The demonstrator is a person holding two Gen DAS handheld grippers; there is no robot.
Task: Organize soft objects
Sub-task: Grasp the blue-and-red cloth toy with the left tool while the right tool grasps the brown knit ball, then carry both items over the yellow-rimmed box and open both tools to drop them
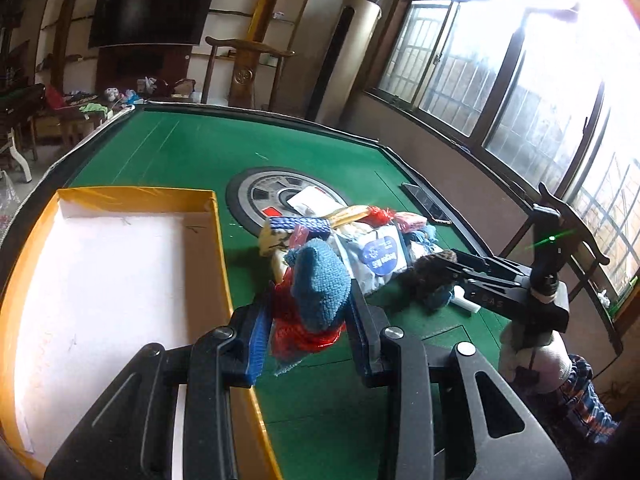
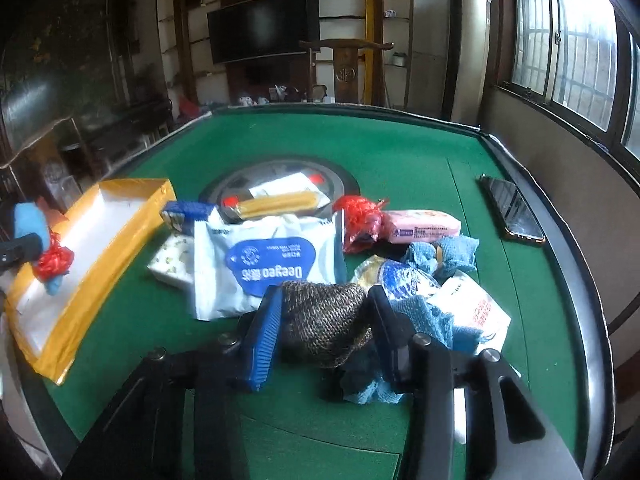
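Here, green table (image 2: 400, 152) w/ yellow-rimmed tray (image 1: 216, 240) at its left edge; heap of soft packs mid-table, incl. white wipes pack (image 2: 272, 256). Left gripper (image 1: 308, 320) clamped on blue knit piece (image 1: 320, 284) wrapped w/ red mesh (image 1: 304, 332), just beside tray rim. Right gripper (image 2: 324, 320) pinching brown knit pouch (image 2: 324, 320) at heap's near side, on blue cloth (image 2: 432, 320).

On my table (image 2: 400, 152), the tray (image 2: 120, 216) sits left of the heaped soft goods; a phone (image 2: 514, 210) lies right, the wipes pack (image 2: 264, 264) mid-pile.
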